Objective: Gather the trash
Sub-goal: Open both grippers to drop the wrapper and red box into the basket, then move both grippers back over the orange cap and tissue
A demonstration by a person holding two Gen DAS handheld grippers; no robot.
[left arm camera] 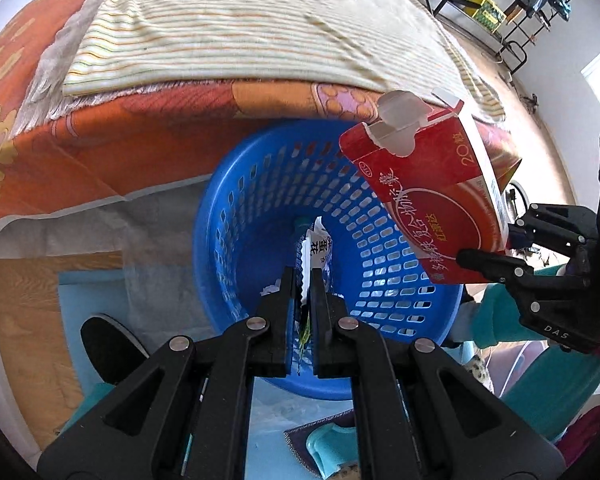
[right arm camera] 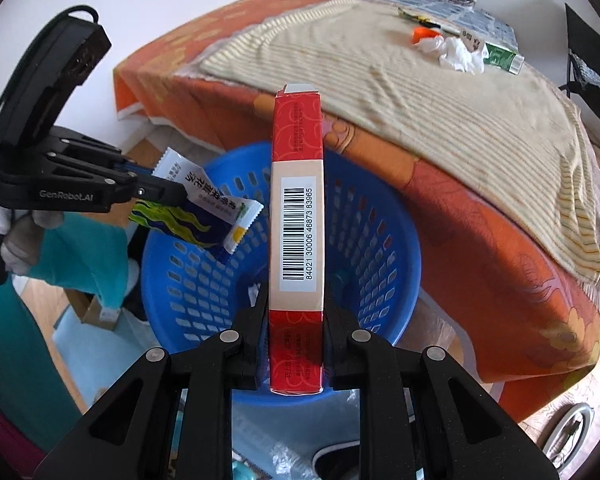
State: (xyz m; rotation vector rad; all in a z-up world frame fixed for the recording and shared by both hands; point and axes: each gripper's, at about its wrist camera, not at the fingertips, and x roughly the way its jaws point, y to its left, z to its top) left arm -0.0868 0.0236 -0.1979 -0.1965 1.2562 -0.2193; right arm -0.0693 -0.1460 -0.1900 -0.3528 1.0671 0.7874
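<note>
jaws clamp wrapper (left arm camera: 314, 256) and red box (right arm camera: 297, 216).

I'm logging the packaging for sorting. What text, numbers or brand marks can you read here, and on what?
"84021 30006 46873 83965": barcode label on the red box.
"20": red box face.
"GenRobot.AI": left gripper.
"DAS": right gripper.
Chinese print on the box and the snack wrapper: too blurred to read reliably.
</note>
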